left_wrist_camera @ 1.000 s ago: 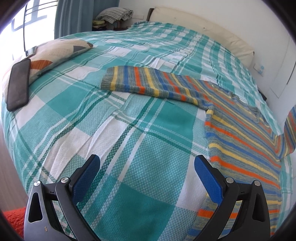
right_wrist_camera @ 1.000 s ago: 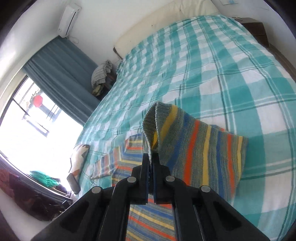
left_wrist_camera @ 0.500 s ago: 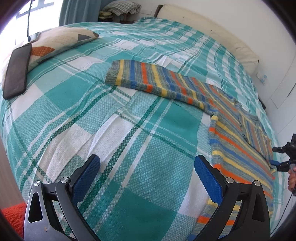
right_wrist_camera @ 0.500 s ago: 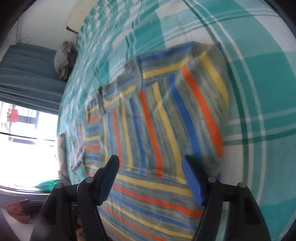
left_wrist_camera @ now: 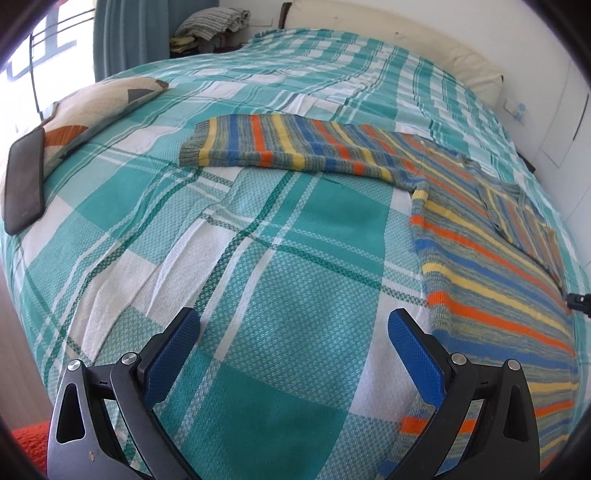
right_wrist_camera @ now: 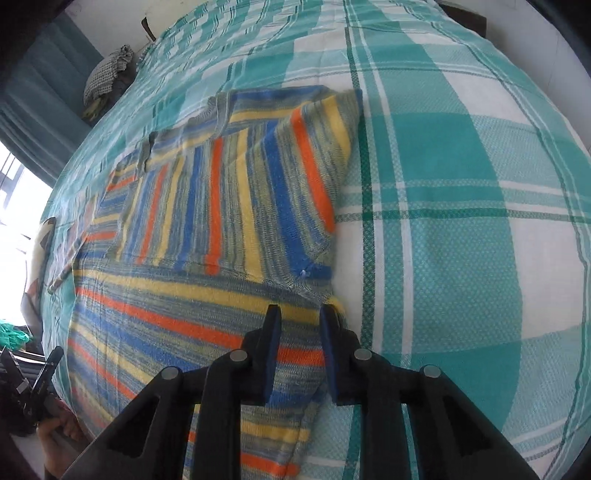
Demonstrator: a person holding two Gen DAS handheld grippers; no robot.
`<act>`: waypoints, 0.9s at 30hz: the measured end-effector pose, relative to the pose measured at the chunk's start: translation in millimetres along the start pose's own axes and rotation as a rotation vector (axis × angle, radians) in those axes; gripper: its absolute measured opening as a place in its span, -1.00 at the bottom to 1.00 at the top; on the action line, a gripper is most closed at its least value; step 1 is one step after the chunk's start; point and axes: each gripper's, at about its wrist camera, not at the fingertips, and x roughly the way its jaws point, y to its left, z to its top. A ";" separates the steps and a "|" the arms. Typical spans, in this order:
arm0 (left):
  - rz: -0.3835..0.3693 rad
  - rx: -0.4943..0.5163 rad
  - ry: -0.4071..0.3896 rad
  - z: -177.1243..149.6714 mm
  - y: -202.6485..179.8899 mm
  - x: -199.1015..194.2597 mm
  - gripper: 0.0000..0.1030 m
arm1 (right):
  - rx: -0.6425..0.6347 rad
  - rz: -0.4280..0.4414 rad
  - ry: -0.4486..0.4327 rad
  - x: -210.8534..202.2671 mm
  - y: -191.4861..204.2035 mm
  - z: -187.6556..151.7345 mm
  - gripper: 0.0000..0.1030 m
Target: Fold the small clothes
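Plaid bedspread [right_wrist_camera: 461, 155] under downward-tilted right gripper [right_wrist_camera: 297, 317]

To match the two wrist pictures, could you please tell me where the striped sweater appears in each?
Left wrist view: striped sweater fills the right side, one sleeve stretching left across the middle.
Right wrist view: striped sweater fills centre-left, above the gripper.
Shared landmark: folded grey blanket beside the curtain.

Striped knit sweater [left_wrist_camera: 491, 266] lies flat at frame right on checked bedspread [left_wrist_camera: 258, 277]; one sleeve folded across body, other extended toward upper left.
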 end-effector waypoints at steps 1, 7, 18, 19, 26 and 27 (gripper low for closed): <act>-0.004 0.007 0.001 -0.1 -0.9 -0.1 0.98 | -0.003 -0.009 -0.035 -12.5 0.7 -7.8 -0.31; -0.018 0.049 0.018 -1.2 -11.4 5.5 0.99 | -0.066 -0.111 -0.259 -81.6 -13.7 -78.0 0.46; 0.036 0.124 0.017 -15.5 -22.8 17.0 0.99 | 0.063 -0.405 -0.385 -104.4 -90.2 -152.7 0.51; 0.043 0.130 0.013 -16.7 -23.7 17.6 0.99 | 0.071 -0.420 -0.386 -103.0 -93.1 -153.7 0.62; 0.046 0.132 0.020 -18.2 -23.8 19.5 0.99 | 0.158 -0.390 -0.331 -82.0 -116.9 -164.1 0.88; 0.045 0.132 0.021 -18.3 -23.6 19.5 0.99 | 0.161 -0.384 -0.330 -80.8 -118.2 -164.8 0.90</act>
